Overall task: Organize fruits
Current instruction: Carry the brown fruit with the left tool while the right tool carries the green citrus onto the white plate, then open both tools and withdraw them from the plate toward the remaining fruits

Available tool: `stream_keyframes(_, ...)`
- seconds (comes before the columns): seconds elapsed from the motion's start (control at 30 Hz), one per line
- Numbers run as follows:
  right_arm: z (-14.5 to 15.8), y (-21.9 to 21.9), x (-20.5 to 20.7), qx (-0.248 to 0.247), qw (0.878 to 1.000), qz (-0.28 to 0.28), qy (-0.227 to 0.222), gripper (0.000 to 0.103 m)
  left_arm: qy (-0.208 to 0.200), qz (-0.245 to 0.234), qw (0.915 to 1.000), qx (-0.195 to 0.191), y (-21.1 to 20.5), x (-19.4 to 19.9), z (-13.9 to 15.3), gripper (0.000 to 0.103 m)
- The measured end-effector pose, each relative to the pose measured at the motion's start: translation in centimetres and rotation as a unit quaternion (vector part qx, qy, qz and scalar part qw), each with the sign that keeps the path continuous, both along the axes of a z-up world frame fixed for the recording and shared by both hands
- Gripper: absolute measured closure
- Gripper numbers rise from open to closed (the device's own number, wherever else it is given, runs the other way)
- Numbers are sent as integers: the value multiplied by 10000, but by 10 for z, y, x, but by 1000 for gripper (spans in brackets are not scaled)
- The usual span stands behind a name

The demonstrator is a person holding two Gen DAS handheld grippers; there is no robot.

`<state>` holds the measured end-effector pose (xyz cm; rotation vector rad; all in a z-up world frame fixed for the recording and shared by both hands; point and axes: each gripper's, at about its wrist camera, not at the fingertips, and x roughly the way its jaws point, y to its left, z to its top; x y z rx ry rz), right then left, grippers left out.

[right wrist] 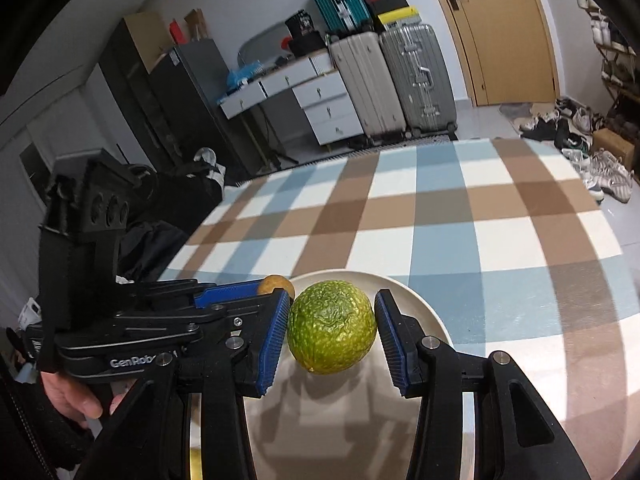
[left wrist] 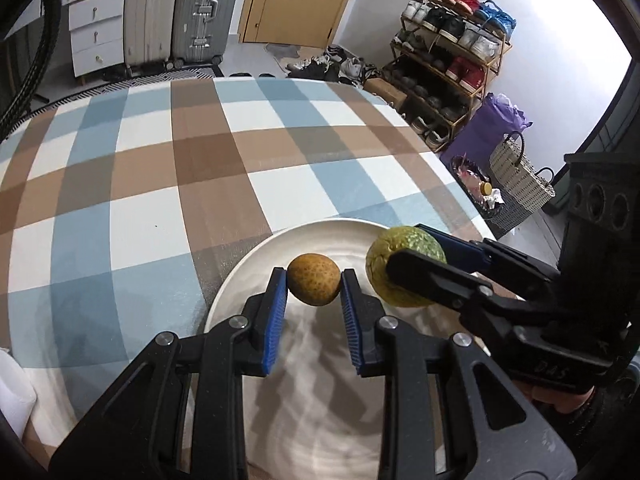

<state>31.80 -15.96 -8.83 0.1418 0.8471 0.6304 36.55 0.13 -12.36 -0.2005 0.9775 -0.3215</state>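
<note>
A white plate [left wrist: 256, 264] sits on the checked tablecloth. My left gripper [left wrist: 314, 286] is shut on a small brown-orange round fruit [left wrist: 314, 285], held just above the plate. My right gripper [right wrist: 332, 326] is shut on a larger wrinkled green-yellow fruit [right wrist: 332, 326] over the same plate [right wrist: 424, 312]. In the left wrist view the right gripper [left wrist: 416, 256] comes in from the right with the green fruit [left wrist: 412, 240]. In the right wrist view the left gripper [right wrist: 276, 286] shows at the left, with the brown fruit [right wrist: 272, 283] mostly hidden behind its fingers.
The table with the blue, brown and white checked cloth [left wrist: 200, 160] stretches ahead. Beyond it stand suitcases [left wrist: 180, 12], a white drawer unit [left wrist: 96, 24], a shoe rack [left wrist: 448, 60] and a wicker basket [left wrist: 516, 176] on the floor at the right.
</note>
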Motion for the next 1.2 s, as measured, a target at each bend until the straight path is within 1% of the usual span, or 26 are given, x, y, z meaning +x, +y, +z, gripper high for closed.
stream_keyframes(0.23,-20,2,20,30,9998,-62,190,58,125,-13,9999,-29,-1,13,-13,78)
stream_keyframes(0.37,-24,8,26,18,9998,-26,210,57,178,127,9998,8,0,16,-14,78)
stream_keyframes(0.43,-26,9,29,8,9997,-94,228,57,184,191,9996,1,2,15,-12,73)
stream_keyframes(0.5,-27,9,30,-1,9995,-169,263,56,155,257,9995,3,4,12,-8,63)
stream_keyframes(0.53,-25,8,30,32,9995,-192,258,55,128,269,9996,-4,5,10,-5,59)
stream_keyframes(0.57,-23,7,29,78,9995,-203,237,54,99,300,9995,12,7,7,-1,50)
stream_keyframes(0.6,-19,5,27,129,9994,-238,192,47,55,357,9993,40,8,3,4,42)
stream_keyframes(0.63,-15,3,25,152,9994,-268,156,37,7,390,9992,32,10,-1,8,40)
stream_keyframes(0.67,-10,0,22,171,9993,-311,103,31,-47,416,9991,10,11,-6,13,37)
stream_keyframes(0.7,-3,-4,18,184,9990,-395,21,23,-95,448,9989,25,13,-11,20,33)
stream_keyframes(0.73,2,-7,14,197,9988,-447,-36,20,-141,496,9986,87,13,-17,26,30)
stream_keyframes(0.77,7,-10,11,208,9986,-478,-82,18,-173,542,9983,149,14,-23,31,20)
stream_keyframes(0.8,13,-13,6,204,9984,-506,-121,15,-196,586,9978,239,13,-30,37,16)
stream_keyframes(0.87,24,-18,-7,223,9983,-504,-194,12,-322,600,9969,388,11,-47,50,16)
stream_keyframes(0.93,37,-22,-23,194,9982,-478,-298,4,-491,615,9955,524,9,-65,60,15)
stream_keyframes(0.97,42,-23,-31,157,9980,-496,-365,3,-605,608,9944,620,6,-77,67,14)
stream_keyframes(1.03,56,-28,-54,122,9971,-512,-548,1,-792,638,9922,726,4,-96,78,8)
stream_keyframes(1.07,60,-29,-61,131,9969,-494,-599,1,-897,684,9907,768,3,-107,84,1)
stream_keyframes(1.13,69,-33,-83,120,9958,-506,-748,0,-1133,765,9878,741,3,-129,96,1)
stream_keyframes(1.2,77,-36,-104,73,9949,-537,-852,0,-1263,821,9863,676,4,-150,105,1)
